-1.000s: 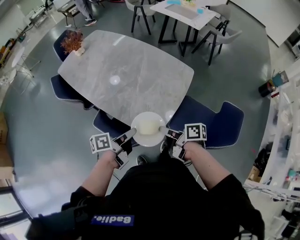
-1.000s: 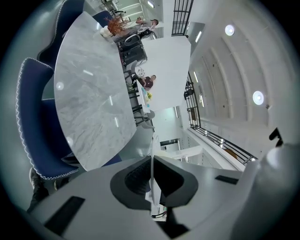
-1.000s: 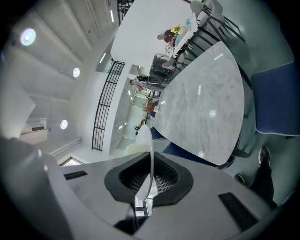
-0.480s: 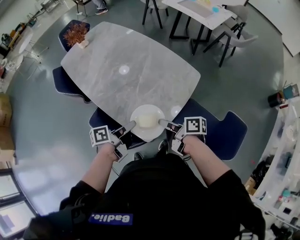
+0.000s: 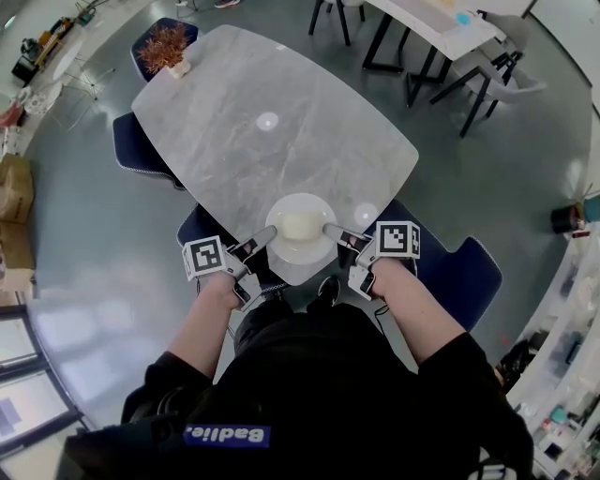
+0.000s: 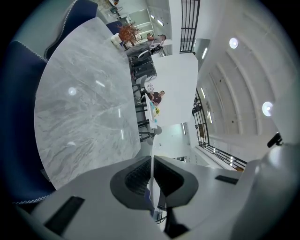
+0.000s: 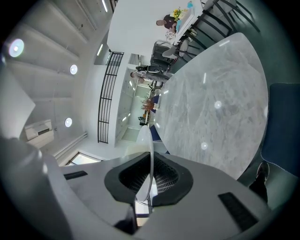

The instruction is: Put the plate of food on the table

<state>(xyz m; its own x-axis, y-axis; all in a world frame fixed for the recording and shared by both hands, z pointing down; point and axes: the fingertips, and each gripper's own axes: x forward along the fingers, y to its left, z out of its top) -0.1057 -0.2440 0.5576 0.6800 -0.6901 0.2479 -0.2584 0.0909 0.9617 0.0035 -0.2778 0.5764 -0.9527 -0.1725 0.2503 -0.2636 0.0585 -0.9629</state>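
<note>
A round white plate [image 5: 284, 205] with a pale lump of food [image 5: 301, 225] hangs over the near edge of the grey marble table [image 5: 234, 141]. My left gripper [image 5: 266, 236] is shut on the plate's left rim, and my right gripper [image 5: 332, 230] is shut on its right rim. In the left gripper view the plate rim [image 6: 152, 164] shows edge-on between the jaws of that gripper [image 6: 152, 180]. The right gripper view shows the rim [image 7: 148, 154] edge-on too, clamped in the right gripper [image 7: 150, 183]. I cannot tell whether the plate touches the table.
Dark blue chairs stand at the near side [image 5: 450, 267] and left side [image 5: 136, 150] of the table. A dried plant in a small pot [image 5: 167, 45] sits at the far left corner. A white table with dark legs [image 5: 441, 28] stands beyond.
The plate and both grippers have moved forward, from above the near chair to over the table's near edge. The grip on both rims is unchanged.
</note>
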